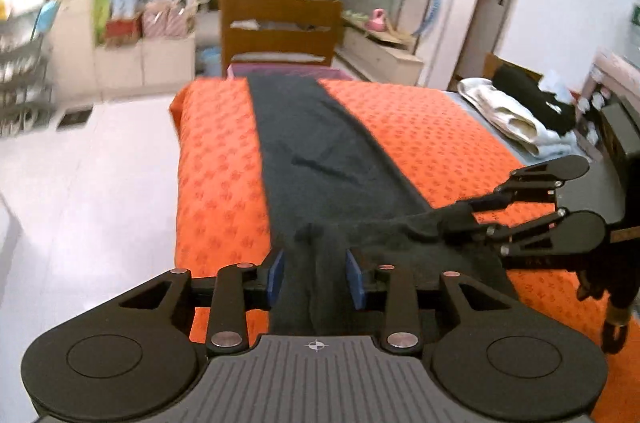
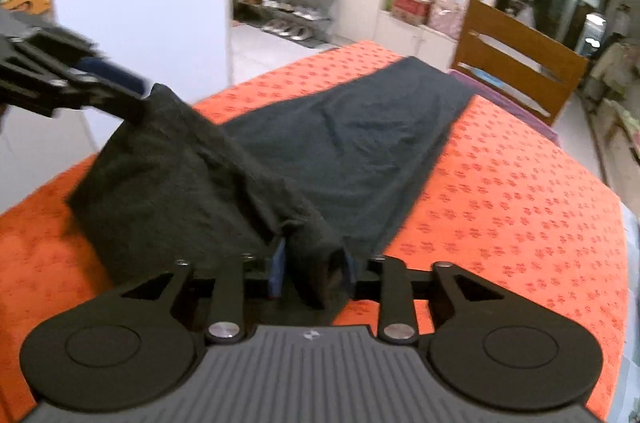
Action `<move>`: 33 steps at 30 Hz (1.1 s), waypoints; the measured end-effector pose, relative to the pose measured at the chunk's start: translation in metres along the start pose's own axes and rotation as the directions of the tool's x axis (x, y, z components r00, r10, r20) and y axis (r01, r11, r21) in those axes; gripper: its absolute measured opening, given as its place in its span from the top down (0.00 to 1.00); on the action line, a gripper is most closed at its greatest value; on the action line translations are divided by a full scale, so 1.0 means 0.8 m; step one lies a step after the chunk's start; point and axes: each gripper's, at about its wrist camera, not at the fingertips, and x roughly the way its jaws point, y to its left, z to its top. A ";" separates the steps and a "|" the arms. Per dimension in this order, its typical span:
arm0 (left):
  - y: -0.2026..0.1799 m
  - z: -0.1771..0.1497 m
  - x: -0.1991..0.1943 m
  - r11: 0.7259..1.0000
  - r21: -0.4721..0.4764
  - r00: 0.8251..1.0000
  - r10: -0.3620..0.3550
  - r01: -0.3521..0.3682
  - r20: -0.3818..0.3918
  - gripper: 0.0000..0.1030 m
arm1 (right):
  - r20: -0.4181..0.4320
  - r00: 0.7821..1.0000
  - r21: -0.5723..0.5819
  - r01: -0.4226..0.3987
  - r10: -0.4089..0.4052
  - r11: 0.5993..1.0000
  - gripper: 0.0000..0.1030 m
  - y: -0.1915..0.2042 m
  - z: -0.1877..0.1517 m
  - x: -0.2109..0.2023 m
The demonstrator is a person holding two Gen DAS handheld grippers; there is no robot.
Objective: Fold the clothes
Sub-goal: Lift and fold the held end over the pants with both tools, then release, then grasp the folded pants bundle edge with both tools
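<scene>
Cloth bunches between both my pairs of jaws: the left gripper [image 1: 316,279] and the right gripper [image 2: 312,273] each pinch a near corner of the dark garment [image 1: 320,151], lifted off the orange-covered desk [image 1: 420,143] while the rest lies flat along it. To fold well, I would carry both corners forward level and together, keeping the edge taut, then lay it square on the far end.
</scene>
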 end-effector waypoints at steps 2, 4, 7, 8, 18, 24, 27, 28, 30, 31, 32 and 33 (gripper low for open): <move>0.006 -0.013 -0.001 0.999 -0.043 1.000 -0.011 0.010 -0.025 0.64 | 0.021 0.999 0.046 0.025 -0.026 0.999 0.58 -0.008 -0.002 -0.005; 0.009 -0.024 0.000 0.997 -0.080 0.999 -0.026 0.022 -0.048 0.65 | 0.047 0.998 0.092 0.031 -0.035 0.995 0.58 -0.014 -0.003 -0.016; 0.010 -0.036 0.005 0.992 -0.121 0.996 -0.044 0.035 -0.073 0.65 | 0.086 0.996 0.122 -0.005 -0.006 0.993 0.58 -0.012 -0.009 -0.033; 0.010 -0.040 0.008 0.991 -0.127 0.995 -0.048 0.037 -0.082 0.65 | 0.089 0.996 0.126 -0.025 0.014 0.992 0.58 -0.010 -0.012 -0.034; 0.015 -0.047 0.006 0.996 -0.090 0.996 -0.011 0.003 -0.089 0.65 | 0.007 0.999 0.145 -0.049 0.049 0.988 0.57 0.010 -0.038 -0.014; 0.005 -0.059 -0.018 0.993 0.048 0.987 -0.101 0.108 -0.126 0.62 | 0.009 0.997 0.089 -0.078 0.078 0.993 0.41 0.015 -0.051 -0.049; -0.011 -0.072 -0.011 0.981 0.168 0.984 -0.067 0.094 -0.163 0.60 | -0.036 0.993 0.060 -0.112 0.114 0.992 0.41 0.022 -0.065 -0.047; -0.018 -0.077 -0.008 0.973 0.215 0.985 -0.045 0.081 -0.166 0.60 | -0.048 0.992 0.054 -0.117 0.119 0.992 0.41 0.025 -0.068 -0.045; -0.031 -0.085 -0.003 0.949 0.311 0.988 0.003 0.045 -0.155 0.62 | -0.069 0.990 0.043 -0.120 0.123 0.992 0.42 0.031 -0.072 -0.040; -0.034 -0.087 -0.004 0.938 0.344 0.990 0.022 0.029 -0.142 0.78 | -0.082 0.990 0.036 -0.111 0.114 0.993 0.42 0.034 -0.073 -0.037; -0.038 -0.089 -0.004 0.926 0.377 0.991 0.040 0.012 -0.130 0.88 | -0.089 0.990 0.032 -0.107 0.109 0.994 0.55 0.036 -0.073 -0.036; -0.038 -0.089 -0.006 0.921 0.390 0.992 0.049 0.002 -0.120 0.93 | -0.092 0.990 0.031 -0.107 0.110 0.994 0.83 0.037 -0.073 -0.035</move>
